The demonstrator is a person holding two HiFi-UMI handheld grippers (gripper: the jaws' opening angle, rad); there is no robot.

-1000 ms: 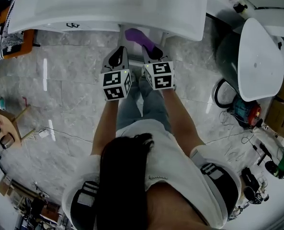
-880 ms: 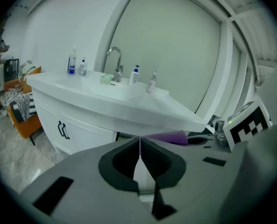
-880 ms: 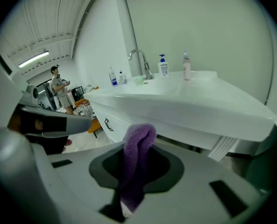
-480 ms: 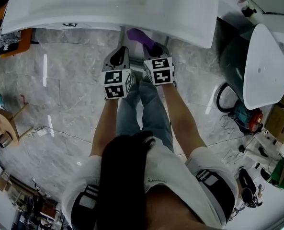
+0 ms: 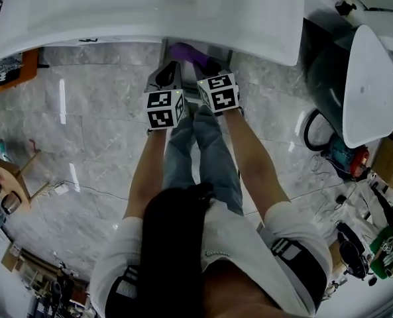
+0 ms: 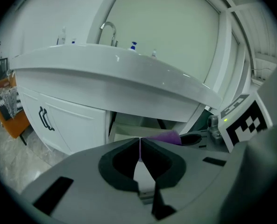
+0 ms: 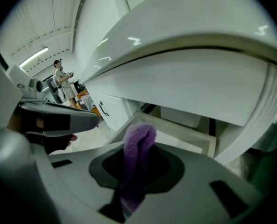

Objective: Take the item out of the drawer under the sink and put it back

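Currently right tongs [image 7: 125, 200] clamp purple cloth [image 7: 139, 141]; left tongs [image 6: 139, 157] pressed together.

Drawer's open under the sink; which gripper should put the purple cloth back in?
Right. The right gripper is shut on the purple cloth, with the open drawer straight ahead of it. The left gripper is shut with nothing between its jaws.
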